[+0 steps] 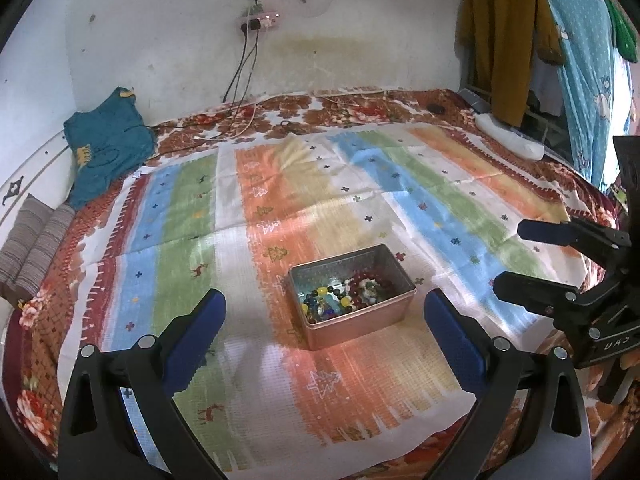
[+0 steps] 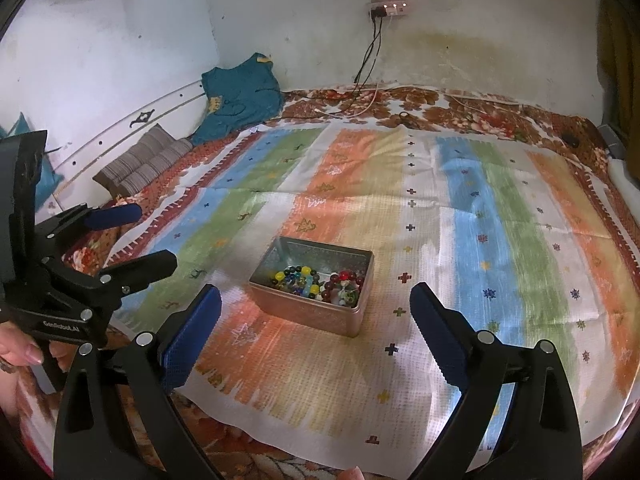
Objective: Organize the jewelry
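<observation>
A lived-in bedroom in a home, shown by the bed [image 1: 48, 320] that fills the floor of both views: a floral bedsheet [image 2: 460, 114] with a striped cloth [image 1: 360, 200] spread over it. At the bed's far-left corner lie a teal garment [image 1: 106, 148] and folded striped cushions [image 2: 144, 162]. On the stained white wall [image 1: 160, 40] behind the bed hangs a power strip [image 2: 387, 9] with cables trailing down onto the sheet. Beyond the bed's far-right corner hang a mustard garment [image 1: 508, 32] and a blue dotted cloth [image 1: 580, 60]

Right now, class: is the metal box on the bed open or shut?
Open. The metal box has no lid on it, and the beads inside show from above.
</observation>
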`<state>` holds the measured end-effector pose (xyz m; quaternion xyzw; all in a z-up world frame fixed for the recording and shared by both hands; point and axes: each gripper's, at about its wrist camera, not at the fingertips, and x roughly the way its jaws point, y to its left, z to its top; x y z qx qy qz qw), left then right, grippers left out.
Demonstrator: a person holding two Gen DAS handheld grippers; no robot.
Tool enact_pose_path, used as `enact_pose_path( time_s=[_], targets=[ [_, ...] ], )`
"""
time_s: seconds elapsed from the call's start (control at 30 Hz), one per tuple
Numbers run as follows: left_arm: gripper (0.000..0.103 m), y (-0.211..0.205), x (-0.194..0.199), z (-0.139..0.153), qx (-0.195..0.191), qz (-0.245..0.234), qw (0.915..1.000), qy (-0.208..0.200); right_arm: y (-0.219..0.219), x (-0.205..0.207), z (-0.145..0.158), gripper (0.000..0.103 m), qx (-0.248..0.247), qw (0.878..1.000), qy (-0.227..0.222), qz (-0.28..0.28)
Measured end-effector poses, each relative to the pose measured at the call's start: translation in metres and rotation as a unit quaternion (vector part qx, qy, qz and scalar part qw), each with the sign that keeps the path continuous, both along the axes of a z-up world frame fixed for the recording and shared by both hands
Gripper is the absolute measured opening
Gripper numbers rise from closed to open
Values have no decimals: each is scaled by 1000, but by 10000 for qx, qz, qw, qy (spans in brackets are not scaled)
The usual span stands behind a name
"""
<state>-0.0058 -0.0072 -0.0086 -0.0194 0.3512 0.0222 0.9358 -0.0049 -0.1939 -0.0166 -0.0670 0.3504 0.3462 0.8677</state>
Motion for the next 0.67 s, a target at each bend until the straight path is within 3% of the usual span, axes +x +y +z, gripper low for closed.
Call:
enact_pose_path(
  time_s=[0.67],
  targets=[
    [97, -4, -7, 7, 2, -2, 9995, -328, -4, -11, 4, 98, 30, 9998, -218, 11]
  ],
)
